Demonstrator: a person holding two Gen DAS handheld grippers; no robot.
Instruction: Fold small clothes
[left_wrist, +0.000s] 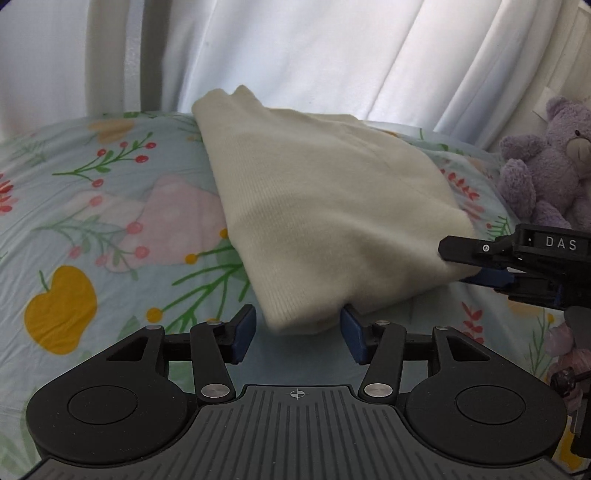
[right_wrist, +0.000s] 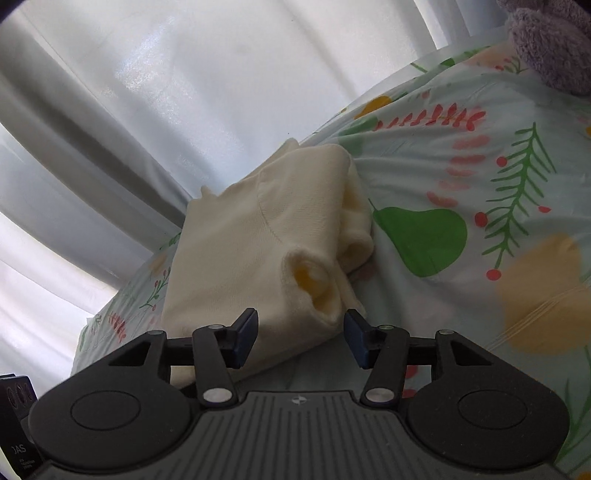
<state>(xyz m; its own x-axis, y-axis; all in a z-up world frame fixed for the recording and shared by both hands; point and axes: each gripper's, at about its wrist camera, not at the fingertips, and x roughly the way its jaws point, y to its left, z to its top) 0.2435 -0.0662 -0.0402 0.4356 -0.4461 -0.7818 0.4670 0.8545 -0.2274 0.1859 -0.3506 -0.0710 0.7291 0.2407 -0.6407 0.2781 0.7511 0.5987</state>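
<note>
A cream knit garment (left_wrist: 314, 206) lies folded on the floral bedsheet (left_wrist: 92, 221). In the left wrist view my left gripper (left_wrist: 298, 332) stands open at the garment's near corner, which lies between the blue pads (left_wrist: 243, 332) without being pinched. From the right, my right gripper (left_wrist: 465, 264) straddles the garment's right corner. The right wrist view shows the same garment (right_wrist: 258, 236) with a rolled cuff opening facing the camera. There my right gripper (right_wrist: 301, 334) is open, and the cloth edge sits loosely between its pads.
A purple teddy bear (left_wrist: 546, 162) sits on the bed right of the garment, close behind my right gripper. White curtains (left_wrist: 295, 55) hang along the bed's far side. The sheet spreads flat to the left of the garment.
</note>
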